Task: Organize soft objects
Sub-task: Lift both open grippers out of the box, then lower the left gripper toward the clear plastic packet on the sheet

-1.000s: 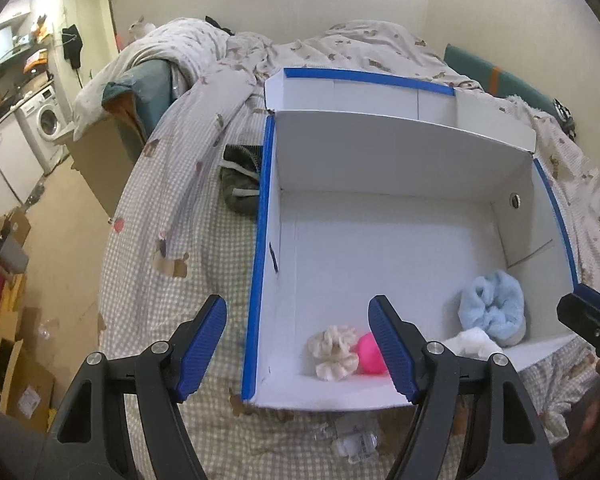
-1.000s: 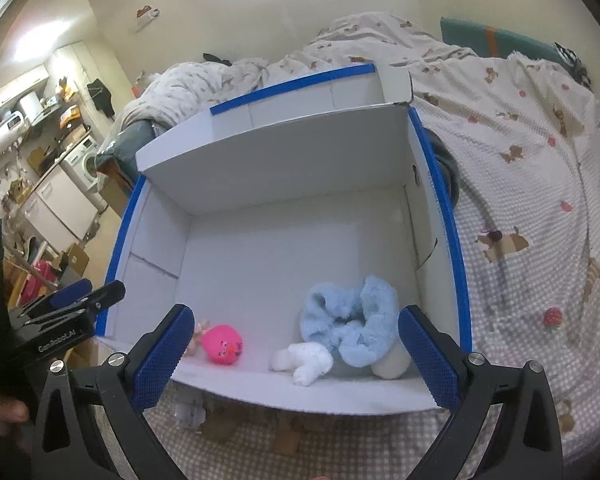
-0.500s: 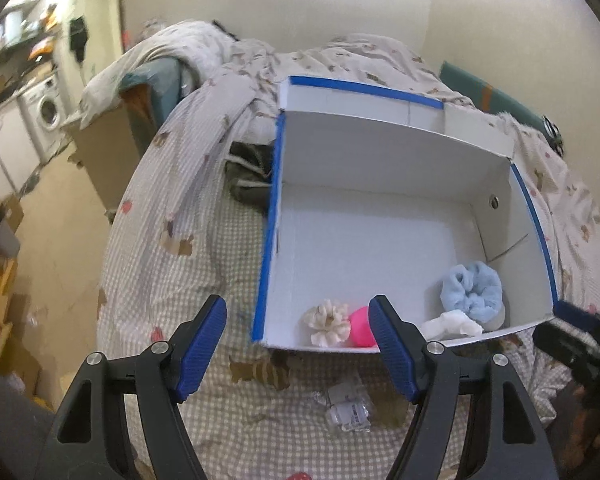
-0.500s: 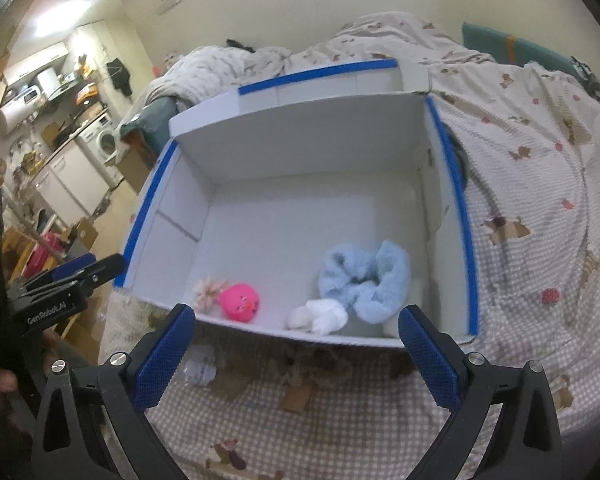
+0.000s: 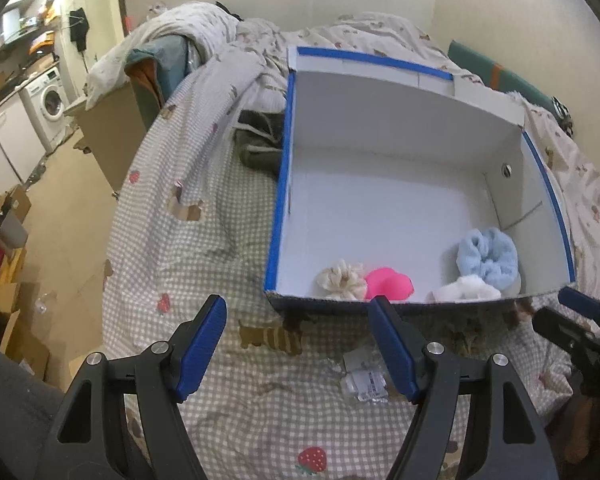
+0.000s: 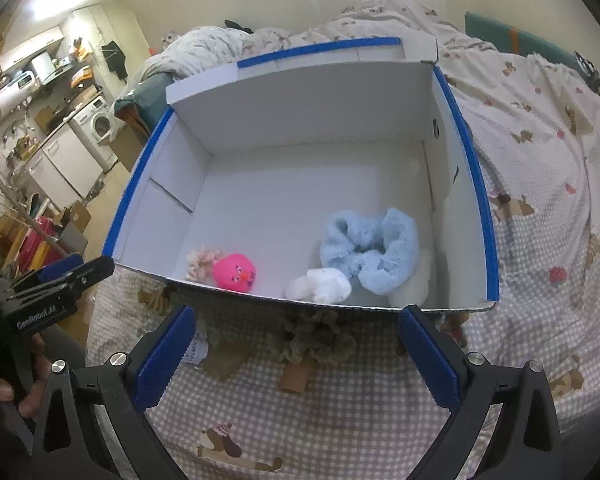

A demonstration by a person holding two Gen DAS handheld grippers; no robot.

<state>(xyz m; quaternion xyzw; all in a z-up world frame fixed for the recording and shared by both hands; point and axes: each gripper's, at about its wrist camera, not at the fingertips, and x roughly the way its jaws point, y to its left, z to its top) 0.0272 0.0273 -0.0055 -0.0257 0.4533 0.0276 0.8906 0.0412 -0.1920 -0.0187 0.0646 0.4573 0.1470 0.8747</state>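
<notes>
A white cardboard box [image 5: 380, 208] [image 6: 300, 184] with blue-taped edges lies on the bed. Along its near wall sit a cream scrunchie [image 5: 340, 278] [image 6: 202, 262], a pink ball with a face [image 5: 388, 283] [image 6: 236, 272], a white fluffy piece [image 5: 466, 290] [image 6: 320, 285] and a light blue fluffy scrunchie [image 5: 486, 256] [image 6: 370, 248]. My left gripper [image 5: 296, 348] hangs open over the blanket in front of the box's left corner, holding nothing. Before the near wall my right gripper [image 6: 296, 356] is open and empty too. Each gripper shows at the edge of the other's view.
A checked blanket [image 5: 188, 248] with dog and strawberry prints covers the bed. A small crumpled plastic wrapper [image 5: 364, 380] [image 6: 196, 350] lies in front of the box. Dark cloth [image 5: 260, 140] sits left of the box. Left of the bed are floor, cardboard boxes and a washing machine [image 5: 50, 100].
Both grippers have drawn back from the box toward the bed's near side, so the box looks smaller and more blanket shows in front. The jaws stayed as wide as before.
</notes>
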